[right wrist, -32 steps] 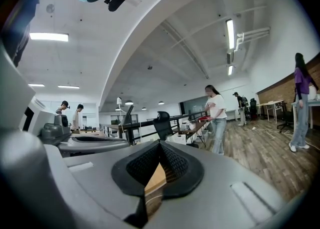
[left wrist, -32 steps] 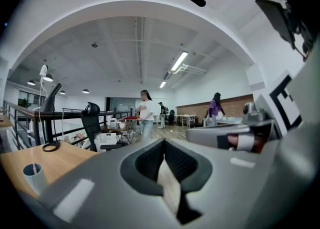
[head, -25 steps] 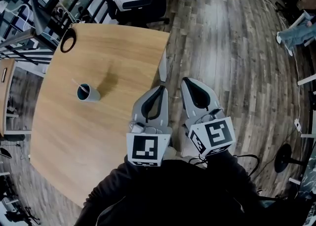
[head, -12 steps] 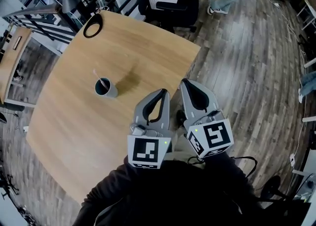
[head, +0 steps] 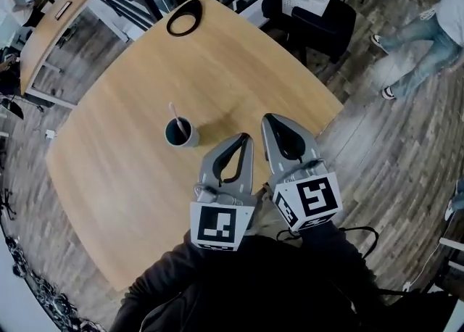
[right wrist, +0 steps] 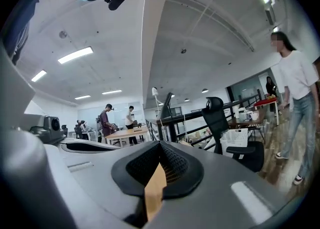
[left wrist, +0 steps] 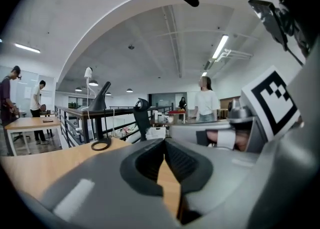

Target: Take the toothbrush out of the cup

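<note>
My closed, empty left claw (head: pixel 245 137) lies nearer the cup (head: pixel 180 133), at its nine o'clock, toothbrush (head: pixel 175 114) leaning toward eleven; right claw (head: pixel 270 117), likewise closed, sits farther.

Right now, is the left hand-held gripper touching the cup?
Apart. The head view shows a strip of bare table between the left hand-held gripper and the cup, which holds the toothbrush.

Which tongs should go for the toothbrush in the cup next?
Left, probably. The left tongs are nearer the cup and toothbrush, which stand to their left; the right tongs would have to cross over them. Both are shut and empty.
</note>
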